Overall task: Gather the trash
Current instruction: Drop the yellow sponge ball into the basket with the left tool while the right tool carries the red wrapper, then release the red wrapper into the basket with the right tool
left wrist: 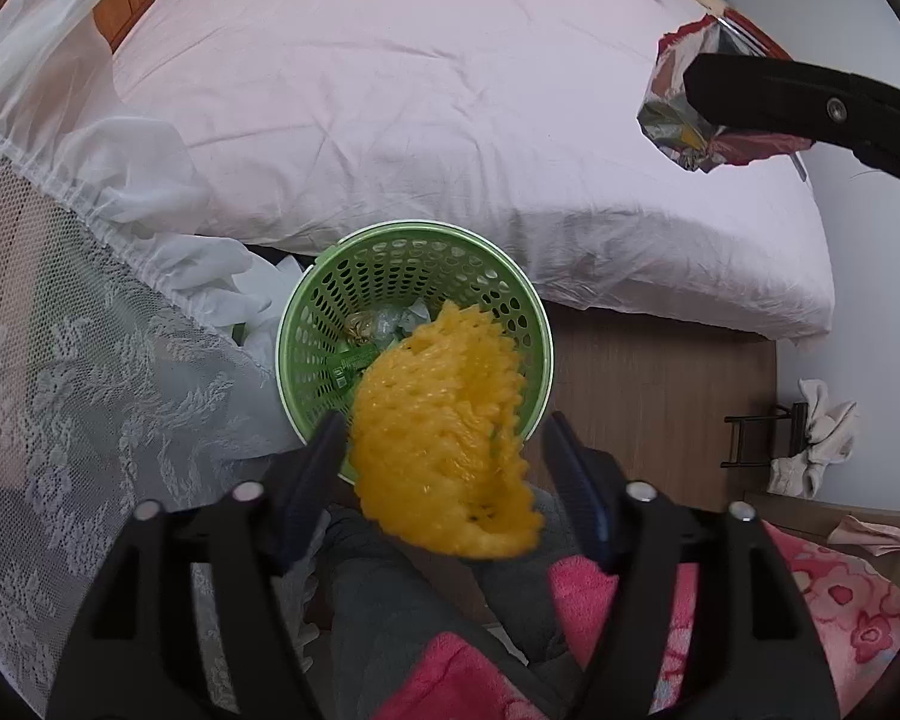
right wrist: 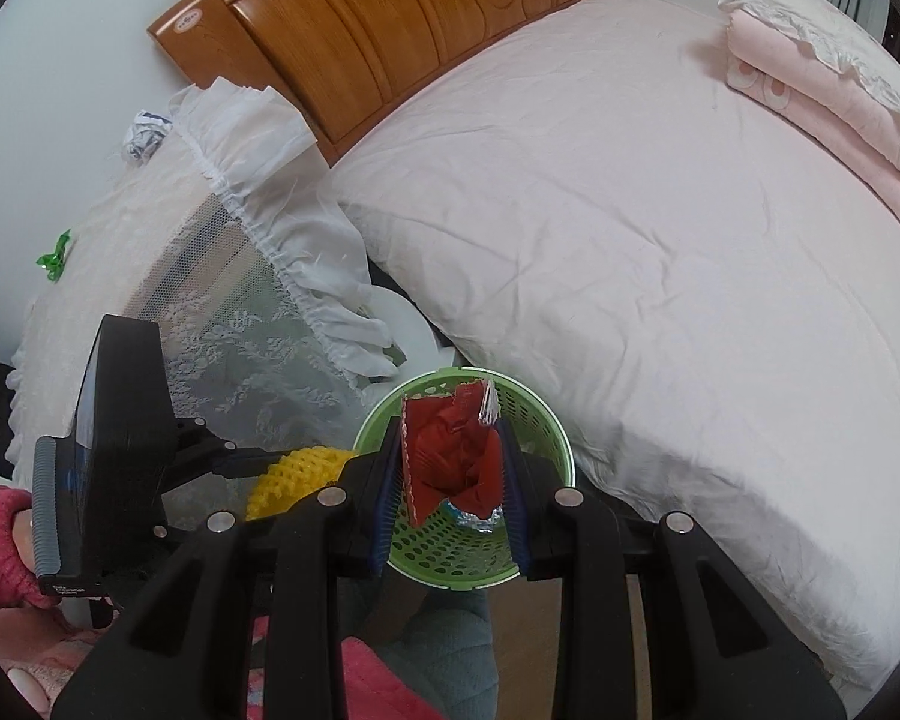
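Left wrist view: my left claw (left wrist: 441, 480) is spread, jaws apart, nothing pinched. The yellow foam net (left wrist: 444, 432) hangs loose between the fingers, over the near rim of the green basket (left wrist: 414, 276) just ahead of the tips. Basket already holds scraps (a green wrapper, clear plastic). Beyond it, the pink bed (left wrist: 420, 90). Far right of the claw, my right claw grips the foil bag (left wrist: 678, 120).

Right wrist view: my right claw (right wrist: 453, 468) pinches the red foil bag (right wrist: 450, 450), directly above the basket (right wrist: 540, 420). My left claw (right wrist: 114, 420) sits to the left, the foam net (right wrist: 294, 474) beside it.
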